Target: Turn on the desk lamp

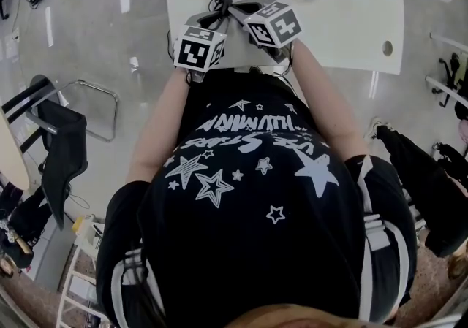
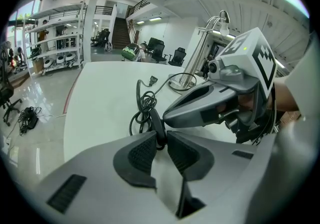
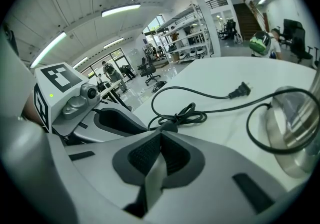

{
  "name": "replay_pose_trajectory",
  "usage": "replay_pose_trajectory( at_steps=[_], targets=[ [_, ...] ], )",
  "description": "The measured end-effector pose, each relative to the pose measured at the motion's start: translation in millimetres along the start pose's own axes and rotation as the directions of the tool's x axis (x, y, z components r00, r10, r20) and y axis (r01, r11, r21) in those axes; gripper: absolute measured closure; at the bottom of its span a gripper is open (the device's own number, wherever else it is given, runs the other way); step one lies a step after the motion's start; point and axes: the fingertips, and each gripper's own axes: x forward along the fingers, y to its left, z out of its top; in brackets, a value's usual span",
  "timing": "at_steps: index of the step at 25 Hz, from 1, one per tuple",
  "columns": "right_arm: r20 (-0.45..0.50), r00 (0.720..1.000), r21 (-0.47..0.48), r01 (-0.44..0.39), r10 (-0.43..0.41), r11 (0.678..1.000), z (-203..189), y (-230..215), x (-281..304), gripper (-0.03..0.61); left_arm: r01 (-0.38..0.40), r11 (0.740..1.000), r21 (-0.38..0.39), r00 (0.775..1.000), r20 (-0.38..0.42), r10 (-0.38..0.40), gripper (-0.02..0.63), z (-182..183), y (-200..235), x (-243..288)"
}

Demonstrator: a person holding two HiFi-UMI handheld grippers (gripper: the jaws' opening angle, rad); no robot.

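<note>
The left hand-held gripper (image 2: 161,135) pinches the black cord switch (image 2: 157,123) between its narrowly parted jaw tips, low over the table (image 2: 100,98). The right hand-held gripper (image 3: 160,135), jaws together, has its tip against that switch. The desk lamp (image 2: 184,82) stands ahead of both, beyond the coiled cord (image 3: 185,115).

Bright, even, sharp; fisheye-warped dark corners.

Lamp base (image 3: 294,140) polished metal; table (image 1: 351,20) smooth matt white; cord (image 3: 187,114) black rubbery; floor (image 1: 95,12) glossy.
</note>
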Motion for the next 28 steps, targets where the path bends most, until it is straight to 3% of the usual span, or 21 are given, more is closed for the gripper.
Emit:
replay_pose_trajectory(
  at_steps=[13, 28],
  targets=[
    [0.009, 0.999, 0.077, -0.036, 0.035, 0.996, -1.3, 4.1, 1.6, 0.572, 0.051, 0.999, 0.017, 0.998, -0.022, -0.051, 0.535, -3.2, -1.4, -5.1],
    [0.022, 0.999, 0.099, -0.035, 0.033, 0.994, 5.9, 3.6, 15.7, 0.572, 0.069, 0.998, -0.002, 0.997, -0.017, -0.069, 0.535, -5.1, 14.6, -5.1]
  ],
)
